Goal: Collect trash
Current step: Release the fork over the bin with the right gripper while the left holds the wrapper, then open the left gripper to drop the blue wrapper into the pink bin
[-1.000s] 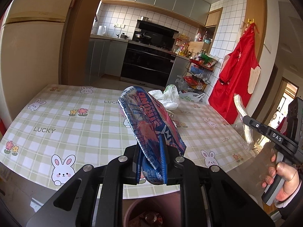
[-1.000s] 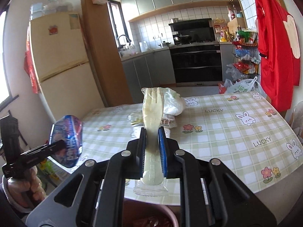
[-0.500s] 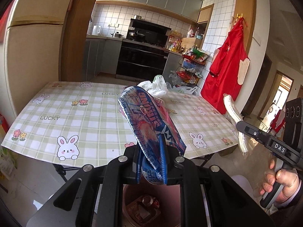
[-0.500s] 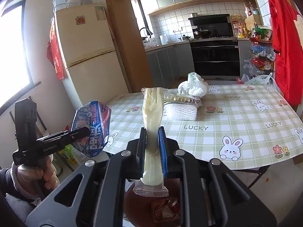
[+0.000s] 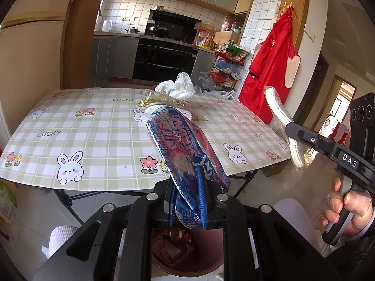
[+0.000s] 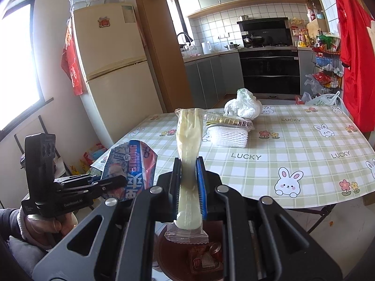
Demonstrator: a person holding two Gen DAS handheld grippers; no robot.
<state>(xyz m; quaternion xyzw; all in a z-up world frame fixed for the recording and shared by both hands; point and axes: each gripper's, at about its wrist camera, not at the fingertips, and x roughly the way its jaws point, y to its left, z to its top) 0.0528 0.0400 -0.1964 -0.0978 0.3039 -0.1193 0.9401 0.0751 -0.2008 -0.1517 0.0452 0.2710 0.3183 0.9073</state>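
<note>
Left wrist view: the left claw (image 5: 187,201) pinches a blue snack wrapper (image 5: 182,149) above the trash bin (image 5: 185,250) at 6 o'clock. Right wrist view: the right claw (image 6: 189,185) pinches a wrapped plastic fork (image 6: 188,145) over the same bin, surface (image 6: 293,154) at 1 o'clock. Drop-off step; next, likely spread both claws.

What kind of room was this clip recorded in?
A home kitchen with a dining corner, most likely: a fridge, a built-in stove under tiled walls, and a table with a bunny-print cloth.
</note>
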